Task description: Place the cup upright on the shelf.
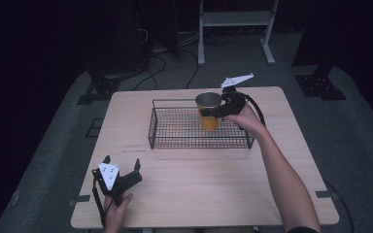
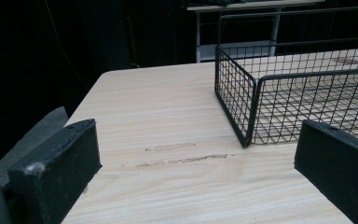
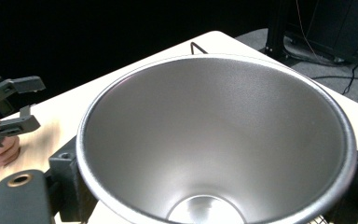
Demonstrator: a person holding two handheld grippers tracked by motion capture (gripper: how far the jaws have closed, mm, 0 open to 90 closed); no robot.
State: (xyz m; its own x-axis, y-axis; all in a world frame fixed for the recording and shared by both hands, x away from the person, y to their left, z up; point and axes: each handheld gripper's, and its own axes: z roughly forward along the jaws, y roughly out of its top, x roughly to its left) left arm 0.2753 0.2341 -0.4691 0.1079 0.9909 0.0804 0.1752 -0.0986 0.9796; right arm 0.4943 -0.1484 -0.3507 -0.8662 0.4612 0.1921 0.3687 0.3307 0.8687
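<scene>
One cup (image 1: 209, 110) gripped, upright, over the wire basket (image 1: 175, 131).
My right gripper (image 1: 217, 112) clamps its orange wall; my left gripper (image 1: 122, 165) sits wide open and empty, low over the table (image 1: 199, 184), near the front edge.

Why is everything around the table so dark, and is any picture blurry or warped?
High view: light falls on the table, the room beyond sinks into black. Left gripper view: the basket is sharp, the near jaws slightly soft. Right gripper view: the cup sits so close that it looms huge, with a soft sheen inside and no harsh glare.
</scene>
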